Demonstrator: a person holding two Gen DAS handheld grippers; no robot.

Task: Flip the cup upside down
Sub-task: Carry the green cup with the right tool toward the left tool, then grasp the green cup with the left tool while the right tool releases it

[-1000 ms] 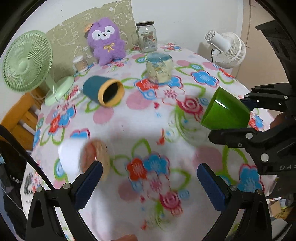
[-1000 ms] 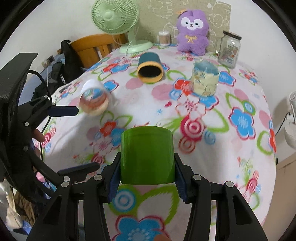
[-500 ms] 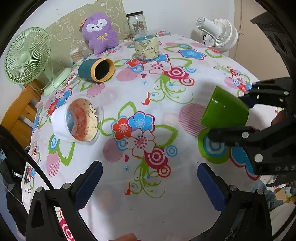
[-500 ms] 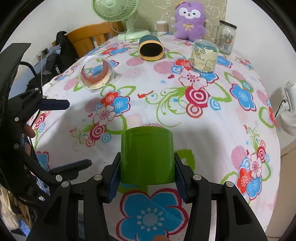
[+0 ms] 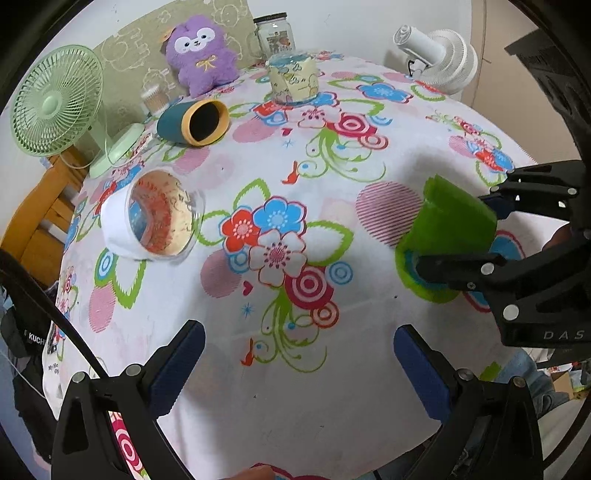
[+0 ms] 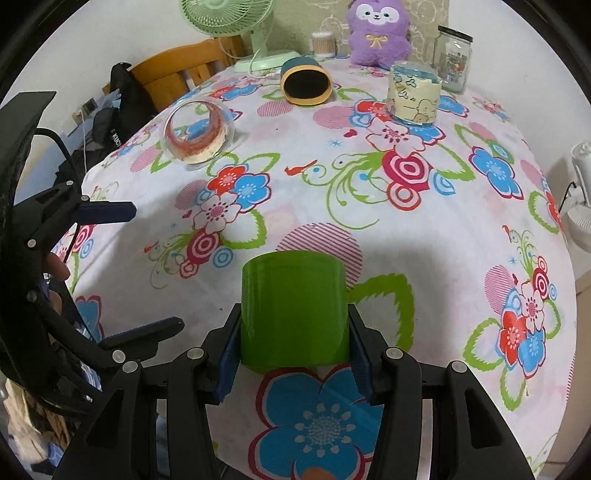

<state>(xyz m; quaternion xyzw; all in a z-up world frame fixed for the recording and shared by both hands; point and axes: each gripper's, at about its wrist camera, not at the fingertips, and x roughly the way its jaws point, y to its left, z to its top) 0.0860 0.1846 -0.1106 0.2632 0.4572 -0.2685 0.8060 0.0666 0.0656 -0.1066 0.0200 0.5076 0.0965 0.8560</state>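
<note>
Green plastic, the cup [image 6: 294,314] looks light, stiff and probably slick (mouth seemingly down near the tablecloth [image 6: 424,258]), pinched mid-wall by the right gripper [image 6: 293,354] while the left gripper [image 5: 299,365] gapes empty.

A table draped in a white cloth [image 6: 461,236] printed with red, blue and pink flowers carries several items. At its far edge stand a pale green desk fan [image 5: 55,99], a small cotton-swab pot [image 6: 322,43], a purple plush toy [image 6: 378,31] and a glass jar [image 6: 453,62], with a cartoon-print cup [image 6: 414,95] upright just in front of the jar. A teal cup with a yellow rim [image 6: 304,83] lies on its side left of that cup, and a clear cup with a white sleeve [image 5: 151,218] lies on its side nearer, toward the left edge.
</note>
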